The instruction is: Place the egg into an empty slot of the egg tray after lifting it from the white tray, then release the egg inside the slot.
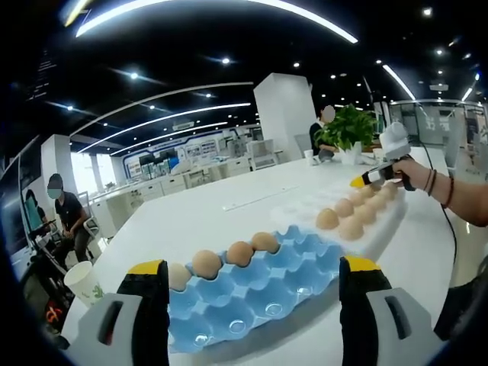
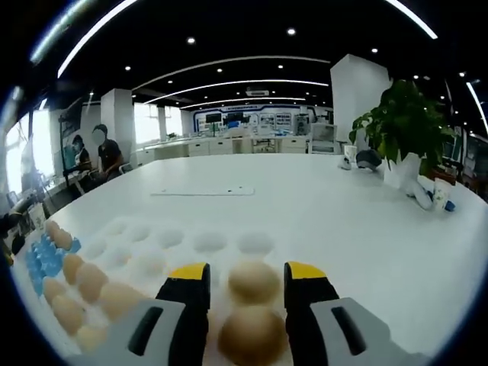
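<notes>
Hovering low over the blue egg tray (image 1: 259,286), the left gripper (image 1: 252,278) has its jaws spread wide with nothing between them. 4 eggs sit along the tray's far row, and its near slots look empty. Just beyond, touching or nearly touching the blue tray, lies the white tray (image 1: 381,229) with a cluster of eggs. The right gripper (image 2: 248,284), held in a hand (image 1: 415,171), reaches over the white tray (image 2: 183,244) and its jaws straddle an egg (image 2: 253,280) still seated there; whether the pads actually touch the shell I cannot tell. Another egg lies nearer the camera. A potted plant (image 2: 400,122) stands on the white table (image 2: 343,213).
</notes>
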Motion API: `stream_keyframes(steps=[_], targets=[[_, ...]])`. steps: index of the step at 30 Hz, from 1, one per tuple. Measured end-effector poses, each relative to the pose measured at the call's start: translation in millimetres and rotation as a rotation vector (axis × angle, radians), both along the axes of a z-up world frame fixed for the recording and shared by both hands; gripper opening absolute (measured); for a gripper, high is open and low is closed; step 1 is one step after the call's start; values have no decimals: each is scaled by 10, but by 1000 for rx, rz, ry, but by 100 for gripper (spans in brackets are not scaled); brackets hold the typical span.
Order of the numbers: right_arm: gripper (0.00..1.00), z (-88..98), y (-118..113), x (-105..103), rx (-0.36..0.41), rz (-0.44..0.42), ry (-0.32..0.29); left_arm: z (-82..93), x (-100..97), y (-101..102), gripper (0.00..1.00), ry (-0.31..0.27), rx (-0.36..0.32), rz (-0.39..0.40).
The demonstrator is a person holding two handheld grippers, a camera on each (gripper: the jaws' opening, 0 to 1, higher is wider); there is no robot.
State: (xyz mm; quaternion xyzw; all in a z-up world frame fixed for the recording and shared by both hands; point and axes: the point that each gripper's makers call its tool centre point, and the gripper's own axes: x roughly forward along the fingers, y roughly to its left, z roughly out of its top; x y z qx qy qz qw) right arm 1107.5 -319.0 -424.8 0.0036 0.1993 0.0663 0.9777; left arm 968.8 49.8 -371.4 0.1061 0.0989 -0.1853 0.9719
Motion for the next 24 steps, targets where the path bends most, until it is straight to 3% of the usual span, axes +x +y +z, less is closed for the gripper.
stream_keyframes(steps=[10,24], targets=[[32,-22,-52,30,-22,-16,33,-27,0,9,95,9,4,2],[27,-5,2,15,-50,55,55,-37,-11,63,94,15,16,10]])
